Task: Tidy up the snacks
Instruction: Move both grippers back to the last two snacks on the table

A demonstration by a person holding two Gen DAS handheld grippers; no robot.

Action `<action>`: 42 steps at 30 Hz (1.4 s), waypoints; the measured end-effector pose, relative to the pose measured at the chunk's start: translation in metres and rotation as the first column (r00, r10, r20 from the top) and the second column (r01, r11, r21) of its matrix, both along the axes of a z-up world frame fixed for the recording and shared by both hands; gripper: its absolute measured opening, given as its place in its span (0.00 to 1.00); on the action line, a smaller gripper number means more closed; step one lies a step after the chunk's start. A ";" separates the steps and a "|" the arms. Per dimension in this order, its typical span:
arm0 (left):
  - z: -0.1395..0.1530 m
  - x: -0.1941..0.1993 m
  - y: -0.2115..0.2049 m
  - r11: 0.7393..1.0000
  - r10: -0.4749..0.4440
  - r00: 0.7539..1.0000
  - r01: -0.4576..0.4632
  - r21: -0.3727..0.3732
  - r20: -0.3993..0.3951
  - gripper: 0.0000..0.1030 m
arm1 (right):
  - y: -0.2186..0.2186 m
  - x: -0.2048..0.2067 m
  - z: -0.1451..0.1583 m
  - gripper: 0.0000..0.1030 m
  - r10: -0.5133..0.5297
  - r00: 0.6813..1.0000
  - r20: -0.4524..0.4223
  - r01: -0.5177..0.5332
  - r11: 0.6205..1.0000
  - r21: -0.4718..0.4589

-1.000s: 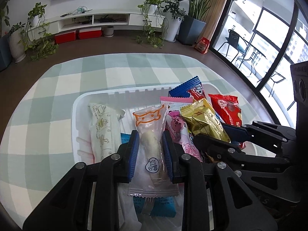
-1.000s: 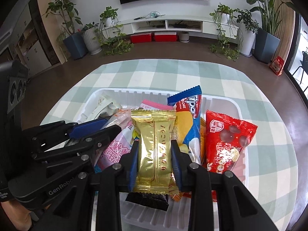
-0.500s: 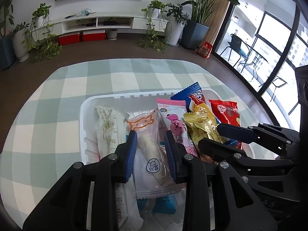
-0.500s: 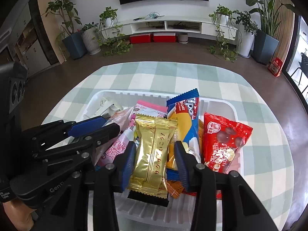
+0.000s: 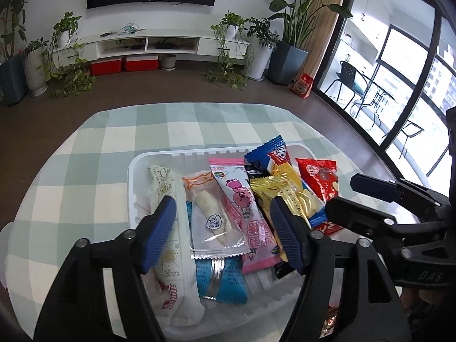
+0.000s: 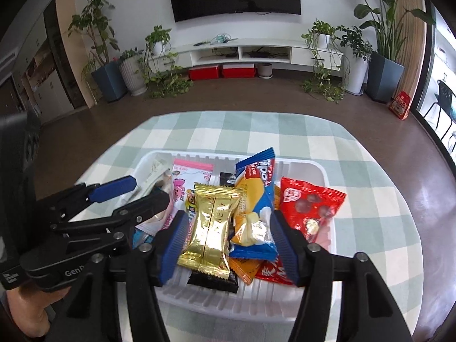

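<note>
A white tray [image 5: 134, 171] on the checked tablecloth holds several snack packs. In the left wrist view my left gripper [image 5: 223, 233] is open above the clear pack with the orange cat print [image 5: 212, 213], which lies in the tray beside a white pack [image 5: 168, 228] and a pink pack [image 5: 242, 205]. In the right wrist view my right gripper [image 6: 228, 239] is open above the gold pack [image 6: 211, 228], which lies in the tray [image 6: 319, 168] next to a blue pack [image 6: 256, 199] and a red pack [image 6: 310, 205]. Each gripper shows in the other's view, the right [image 5: 370, 196] and the left [image 6: 128, 193].
The round table with its green checked cloth [image 6: 216, 125] stands in a living room. Brown floor surrounds it. A TV shelf [image 6: 256, 51], potted plants [image 6: 356, 65] and red boxes [image 6: 222, 71] line the far wall. Glass doors are at the right [image 5: 399, 85].
Both grippers have opened. The left let go of the cat-print pack and the right let go of the gold pack; both packs now lie in the tray. Both grippers drew back a little.
</note>
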State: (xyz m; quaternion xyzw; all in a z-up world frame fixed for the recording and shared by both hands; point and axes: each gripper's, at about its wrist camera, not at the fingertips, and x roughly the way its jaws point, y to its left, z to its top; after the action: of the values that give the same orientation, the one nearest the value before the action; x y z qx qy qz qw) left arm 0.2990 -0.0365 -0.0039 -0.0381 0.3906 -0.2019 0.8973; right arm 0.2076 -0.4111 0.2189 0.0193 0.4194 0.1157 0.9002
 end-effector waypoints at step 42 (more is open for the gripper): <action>-0.022 -0.223 -0.059 0.939 -0.306 0.951 0.294 0.179 0.043 1.00 | -0.097 -0.254 -0.052 0.95 -0.190 0.959 -0.209 0.238 0.943 0.233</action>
State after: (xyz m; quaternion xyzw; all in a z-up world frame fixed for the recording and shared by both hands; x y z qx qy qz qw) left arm 0.0760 -0.0951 -0.0263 0.1057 0.3758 -0.3035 0.8692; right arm -0.0467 -0.5079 0.1669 0.1917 0.4775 0.0676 0.8548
